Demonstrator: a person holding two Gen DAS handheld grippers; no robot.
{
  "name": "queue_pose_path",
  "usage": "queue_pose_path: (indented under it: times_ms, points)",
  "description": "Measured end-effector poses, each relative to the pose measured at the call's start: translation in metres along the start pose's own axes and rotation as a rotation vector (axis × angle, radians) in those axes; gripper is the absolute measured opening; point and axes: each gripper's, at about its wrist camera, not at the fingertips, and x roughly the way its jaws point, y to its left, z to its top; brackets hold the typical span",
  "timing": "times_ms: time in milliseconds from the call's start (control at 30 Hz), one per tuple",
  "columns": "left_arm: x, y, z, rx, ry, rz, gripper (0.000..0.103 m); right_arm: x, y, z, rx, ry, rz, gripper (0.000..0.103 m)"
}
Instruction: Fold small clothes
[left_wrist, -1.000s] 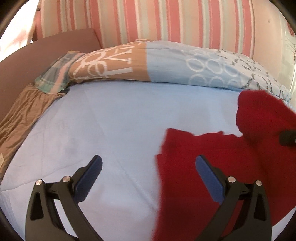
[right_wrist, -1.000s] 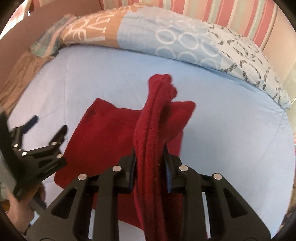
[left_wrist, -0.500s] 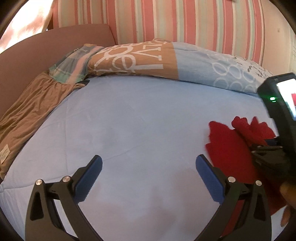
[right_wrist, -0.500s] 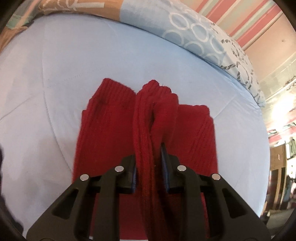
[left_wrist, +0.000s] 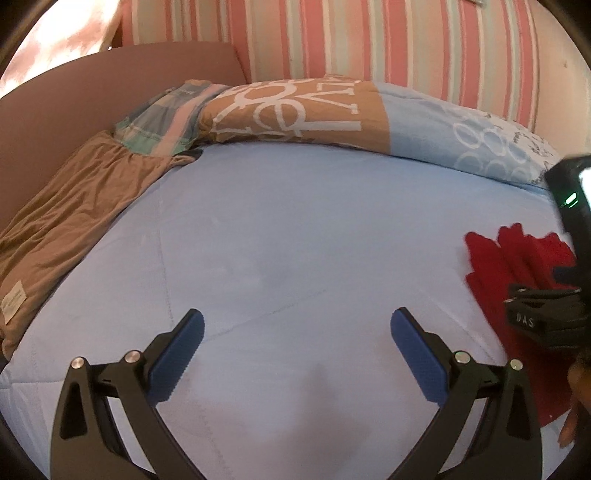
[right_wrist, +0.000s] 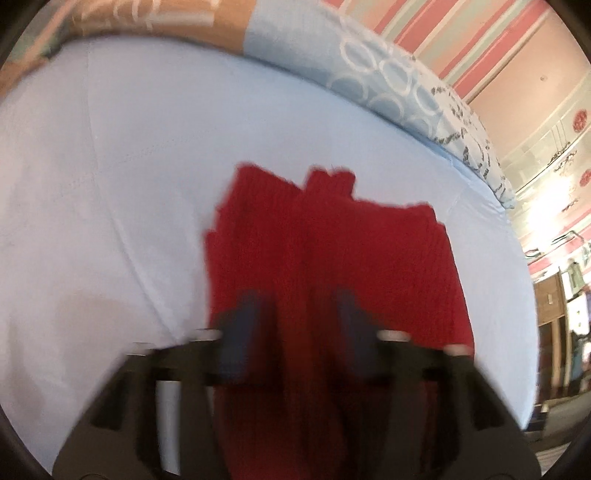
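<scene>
so the right gripper (right_wrist: 295, 332) fingers have just sprung apart, with the red knit garment (right_wrist: 332, 258) lying between them on the bed (right_wrist: 110, 184), long axis running straight away; left gripper (left_wrist: 295, 339) gapes empty, garment well off to its right

Red knit garment (right_wrist: 332, 258), pale blue sheet (left_wrist: 295, 240), pink-striped wall (left_wrist: 369, 40)

A pale blue bed sheet (left_wrist: 280, 236) is spread over the bed, with a patterned pillow (left_wrist: 332, 110) laid along its far edge. Behind it a pink striped wall (left_wrist: 388, 40) is seen, brightly lit at right
</scene>
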Motion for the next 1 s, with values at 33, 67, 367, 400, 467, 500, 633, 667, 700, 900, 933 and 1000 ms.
queue_pose_path:
  times_ms: [33,67,367,400,467,500,633,667,700,900,933,1000]
  points:
    - [-0.001,0.003,0.000,-0.007,0.004,0.004,0.102,-0.014,0.002,0.002,0.017,-0.034,0.058,0.081]
    - [-0.003,0.006,0.001,-0.013,0.004,0.008,0.102,-0.025,0.001,0.005,0.035,-0.057,0.115,0.082]
    - [-0.048,-0.009,0.017,-0.039,-0.026,-0.043,0.102,-0.120,-0.115,-0.041,-0.040,-0.391,0.457,0.100]
    - [-0.054,-0.017,0.018,-0.032,-0.031,-0.053,0.102,-0.117,-0.119,-0.057,-0.097,-0.401,0.443,0.100]
    - [-0.061,-0.027,0.020,-0.022,-0.039,-0.070,0.102,-0.105,-0.125,-0.089,-0.172,-0.408,0.458,0.099]
    - [-0.064,-0.034,0.020,-0.014,-0.038,-0.077,0.102,-0.098,-0.126,-0.103,-0.196,-0.415,0.475,0.099]
    - [-0.067,-0.053,0.015,0.016,-0.015,-0.090,0.102,-0.080,-0.111,-0.131,-0.230,-0.421,0.442,0.094]
    - [-0.067,-0.056,0.015,0.023,-0.010,-0.089,0.102,-0.075,-0.108,-0.133,-0.227,-0.413,0.419,0.090]
    - [-0.067,-0.059,0.014,0.028,-0.004,-0.090,0.102,-0.071,-0.107,-0.135,-0.217,-0.404,0.402,0.087]
    - [-0.061,-0.063,0.012,0.040,0.015,-0.094,0.102,-0.043,-0.095,-0.131,-0.180,-0.349,0.323,0.055]
    - [-0.060,-0.062,0.011,0.045,0.019,-0.094,0.102,-0.040,-0.093,-0.129,-0.174,-0.339,0.309,0.036]
    - [-0.058,-0.058,0.011,0.047,0.021,-0.088,0.102,-0.036,-0.094,-0.125,-0.148,-0.317,0.323,0.024]
